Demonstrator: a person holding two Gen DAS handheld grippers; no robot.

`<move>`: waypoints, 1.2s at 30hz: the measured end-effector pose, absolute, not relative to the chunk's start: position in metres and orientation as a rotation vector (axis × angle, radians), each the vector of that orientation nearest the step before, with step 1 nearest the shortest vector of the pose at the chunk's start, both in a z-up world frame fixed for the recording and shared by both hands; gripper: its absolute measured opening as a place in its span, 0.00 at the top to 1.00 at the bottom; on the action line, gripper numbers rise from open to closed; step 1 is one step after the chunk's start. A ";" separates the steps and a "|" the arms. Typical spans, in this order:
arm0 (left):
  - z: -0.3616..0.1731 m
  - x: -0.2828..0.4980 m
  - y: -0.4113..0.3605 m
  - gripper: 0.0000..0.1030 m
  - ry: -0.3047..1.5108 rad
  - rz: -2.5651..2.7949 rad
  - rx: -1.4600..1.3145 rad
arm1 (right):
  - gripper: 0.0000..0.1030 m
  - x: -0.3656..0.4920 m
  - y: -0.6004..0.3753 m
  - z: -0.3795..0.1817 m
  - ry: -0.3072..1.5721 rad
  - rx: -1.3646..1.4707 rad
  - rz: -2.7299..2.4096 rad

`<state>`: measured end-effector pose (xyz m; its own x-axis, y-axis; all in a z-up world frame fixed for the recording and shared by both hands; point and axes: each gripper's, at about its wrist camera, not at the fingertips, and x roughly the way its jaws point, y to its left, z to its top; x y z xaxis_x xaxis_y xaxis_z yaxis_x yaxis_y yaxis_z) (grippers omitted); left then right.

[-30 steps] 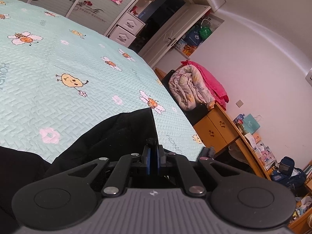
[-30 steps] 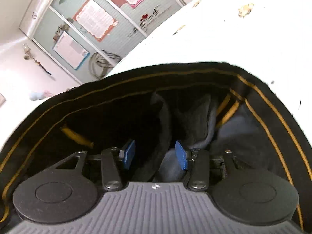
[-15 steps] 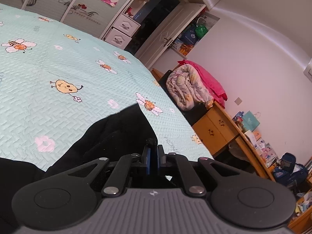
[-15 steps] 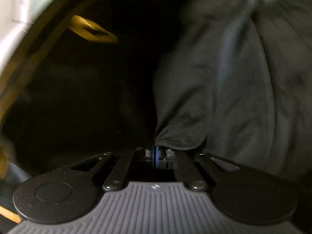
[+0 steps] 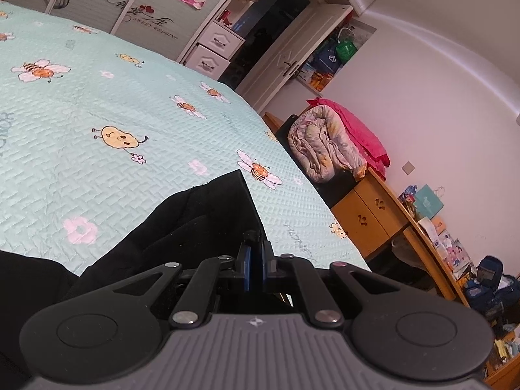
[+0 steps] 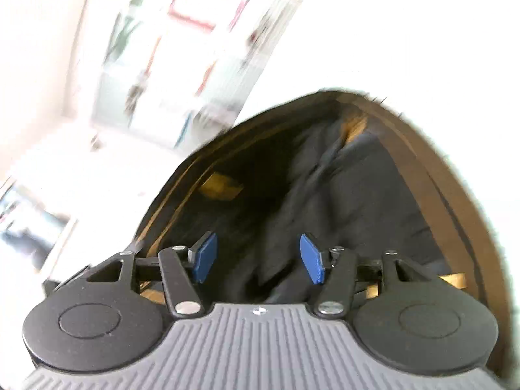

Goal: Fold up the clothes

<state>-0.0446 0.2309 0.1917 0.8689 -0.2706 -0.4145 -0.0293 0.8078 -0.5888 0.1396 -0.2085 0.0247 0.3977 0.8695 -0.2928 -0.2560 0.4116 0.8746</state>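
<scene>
On the bed (image 5: 97,104), the black garment (image 5: 201,217) lies across the lower left of the left wrist view. The left gripper (image 5: 255,260) has its pads pressed together at the cloth's near edge; whether fabric is pinched between them cannot be seen for certain. In the blurred right wrist view, the right gripper (image 6: 256,256) is opening, its blue pads (image 6: 204,256) apart over the dark, gold-trimmed cloth, pressing nothing.

To fold well, the left side should probably hold its edge as an anchor while the right takes a clean edge, not a bunched fold, and lays it flat.

Half a second earlier the right pads were clamped on a fold of the cloth; now they have let go. The left view barely changed.
</scene>
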 end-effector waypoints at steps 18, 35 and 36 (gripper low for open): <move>0.181 -0.050 0.231 0.95 0.538 -0.082 -0.601 | 0.41 0.086 -0.246 0.015 0.711 0.594 0.625; 0.189 -0.052 0.232 0.95 0.527 -0.142 -0.586 | 0.76 0.177 -0.072 0.034 0.788 -0.120 0.791; 0.190 -0.051 0.233 0.95 0.526 -0.145 -0.584 | 0.76 0.181 -0.067 0.030 0.804 -0.108 0.827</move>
<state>-0.0508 0.2326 0.1895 0.8587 -0.2758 -0.4320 -0.0156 0.8283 -0.5600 0.1812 -0.0665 0.0304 0.4054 0.6154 -0.6760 -0.6930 0.6892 0.2118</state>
